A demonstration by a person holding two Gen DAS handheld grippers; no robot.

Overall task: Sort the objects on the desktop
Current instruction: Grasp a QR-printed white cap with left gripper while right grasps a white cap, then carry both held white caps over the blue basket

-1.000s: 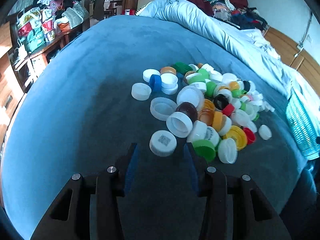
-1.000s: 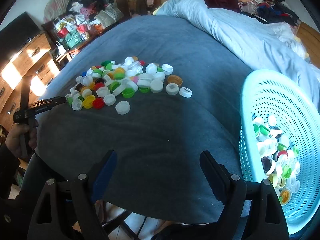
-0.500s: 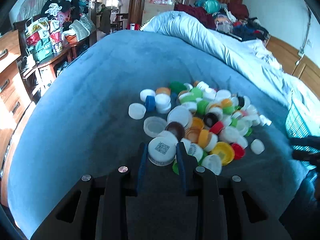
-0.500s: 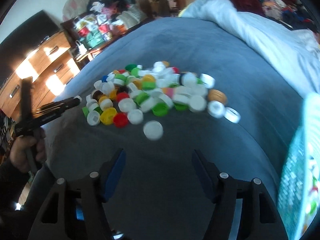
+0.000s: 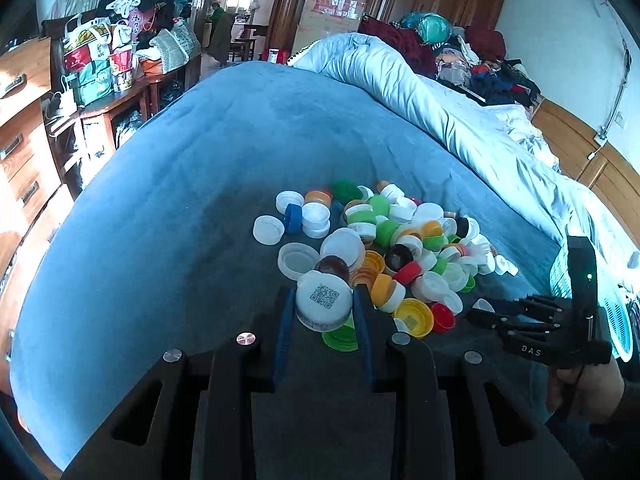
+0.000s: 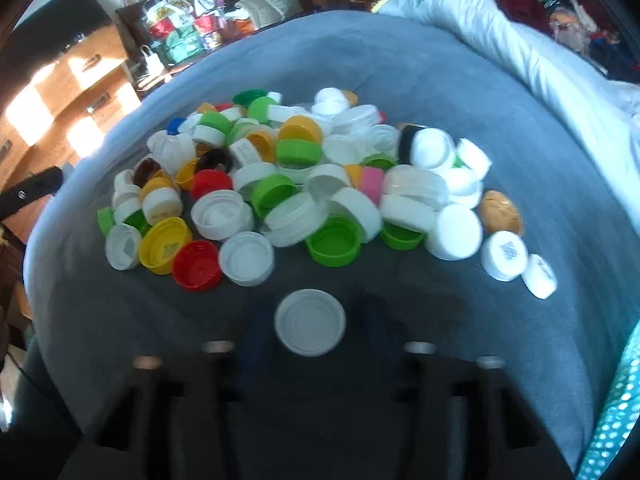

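Observation:
A pile of coloured bottle caps (image 5: 392, 236) lies on the blue bed cover and also shows in the right wrist view (image 6: 304, 184). My left gripper (image 5: 322, 304) is shut on a white cap with a QR code (image 5: 323, 299), held just above the pile's near edge. My right gripper (image 6: 310, 320) is open, its blurred fingers either side of a lone white cap (image 6: 310, 322) lying open side up in front of the pile. The right gripper also shows from the side in the left wrist view (image 5: 532, 316).
A teal mesh basket (image 5: 618, 312) stands at the right edge of the bed, seen also in the right wrist view (image 6: 616, 420). A rolled light-blue duvet (image 5: 420, 92) lies behind the pile. Wooden drawers (image 5: 24, 152) stand left of the bed.
My left gripper closed on the QR-code cap and lifted it. My right gripper swung left from the basket and moved down to the lone white cap.

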